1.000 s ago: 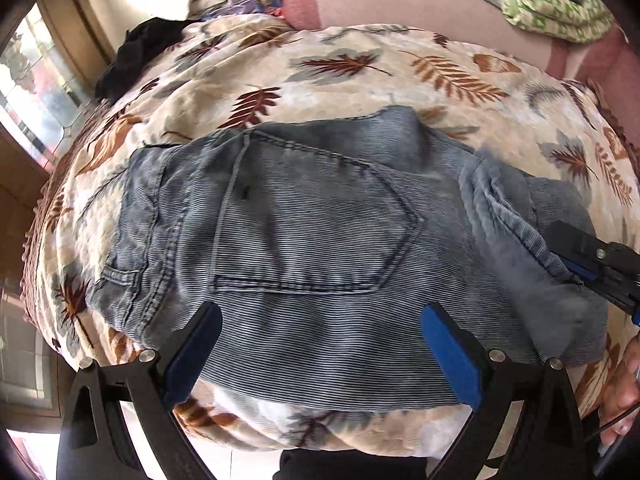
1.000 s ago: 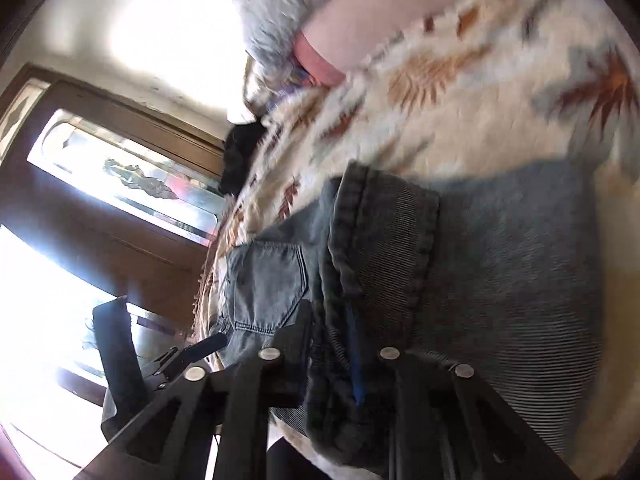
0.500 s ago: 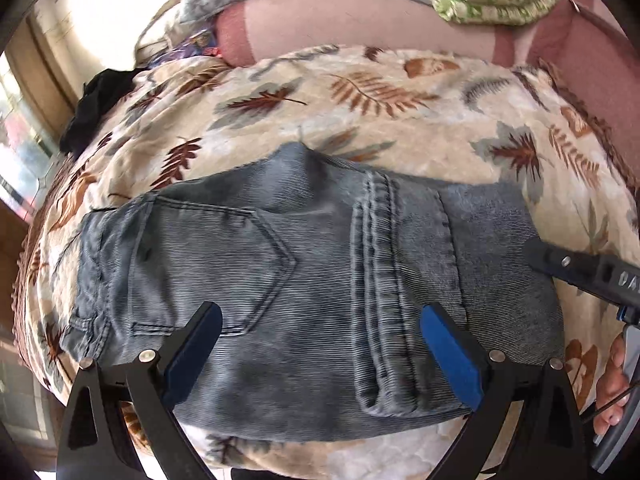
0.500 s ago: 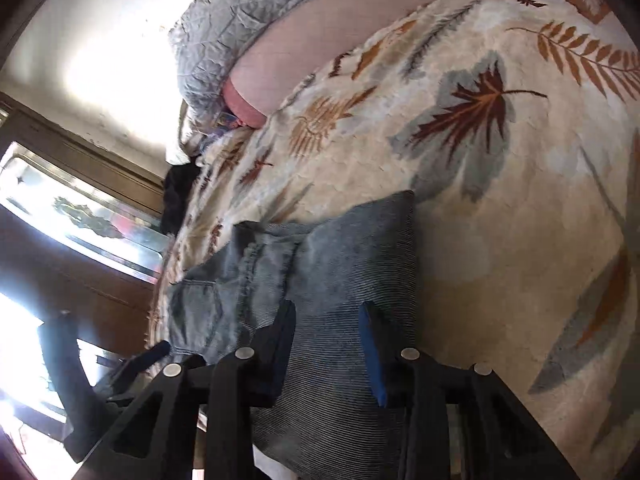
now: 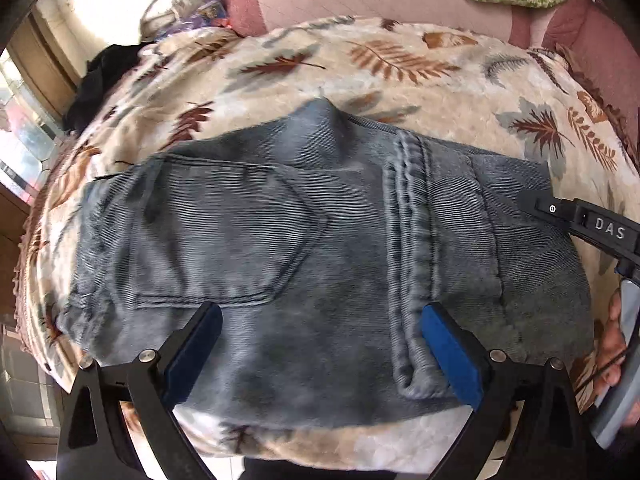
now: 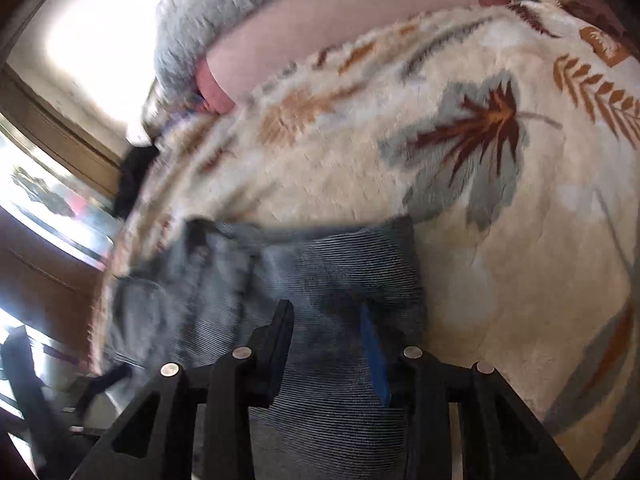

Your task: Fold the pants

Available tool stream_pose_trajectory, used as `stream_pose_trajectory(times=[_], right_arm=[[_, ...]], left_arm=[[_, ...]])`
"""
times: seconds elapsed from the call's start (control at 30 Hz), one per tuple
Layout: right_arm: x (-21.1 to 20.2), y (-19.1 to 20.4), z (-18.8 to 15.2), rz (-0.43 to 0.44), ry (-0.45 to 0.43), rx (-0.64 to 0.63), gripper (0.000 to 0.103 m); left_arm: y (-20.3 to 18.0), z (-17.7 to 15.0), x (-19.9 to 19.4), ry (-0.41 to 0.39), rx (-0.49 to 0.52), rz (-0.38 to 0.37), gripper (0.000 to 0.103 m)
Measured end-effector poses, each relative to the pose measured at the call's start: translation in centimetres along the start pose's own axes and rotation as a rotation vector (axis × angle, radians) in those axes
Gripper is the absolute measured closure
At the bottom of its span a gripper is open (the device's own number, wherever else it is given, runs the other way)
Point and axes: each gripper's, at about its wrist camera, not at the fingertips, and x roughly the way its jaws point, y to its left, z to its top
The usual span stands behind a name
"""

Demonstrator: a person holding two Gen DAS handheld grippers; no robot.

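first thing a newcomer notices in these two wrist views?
The folded grey-blue jeans, lying flat mid-frame on the cream leaf-print blanket, back pocket up. Next, the left gripper, its blue-padded jaws spread wide over the jeans' near edge. The right gripper sits at the jeans' right end; its jaws have just been opening, denim showing between them.

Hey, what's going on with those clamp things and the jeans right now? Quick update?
Left gripper open above jeans. Right gripper just opening, denim between pads, no longer pinched. Jeans folded flat on blanket. Nothing in the way.
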Motion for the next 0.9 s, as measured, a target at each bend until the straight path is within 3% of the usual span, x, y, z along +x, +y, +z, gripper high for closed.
stream_pose_trajectory(times=[0.1,0.23,0.3,0.33,0.37,0.43,0.57,0.77,0.9], right_arm=[[-0.8,1.2,-0.5,-0.006,-0.037,-0.065,0.064],[-2.3,1.9,-1.5,0.045,-0.081,-0.099,0.064],[-3.0,2.7,-2.0,0.063,-0.108,-0.124,0.059],[-3.3,3.0,-2.3,0.074,-0.120,-0.135,0.049],[-3.6,3.3,-2.4,0.083,-0.129,-0.140,0.046],[-4.1,4.0,-2.8,0.109,-0.153,-0.161,0.046],[-4.5,4.9,-3.5,0.113,-0.178,-0.196,0.046],[-5.2,3.9,-3.1,0.108,-0.211,-0.159,0.046],[-5.9,2.9,-2.9,0.109,-0.229,-0.131,0.046]], left_arm=[[4.2,-1.7,-2.0,-0.045,-0.047,0.017,0.003],[12.5,-4.6,-3.3,-0.077,-0.221,0.045,0.003],[17.3,-6.3,-3.6,-0.084,-0.340,0.053,0.003],[19.4,-7.0,-3.6,-0.085,-0.394,0.059,0.003],[21.6,-7.7,-3.6,-0.079,-0.441,0.072,0.003],[24.8,-9.2,-3.6,-0.065,-0.505,0.089,0.003],[28.2,-11.1,-3.3,-0.047,-0.640,-0.031,0.003],[28.8,-11.2,-1.0,0.017,-0.821,-0.281,0.003],[28.4,-9.8,0.6,0.029,-0.904,-0.339,0.003]])
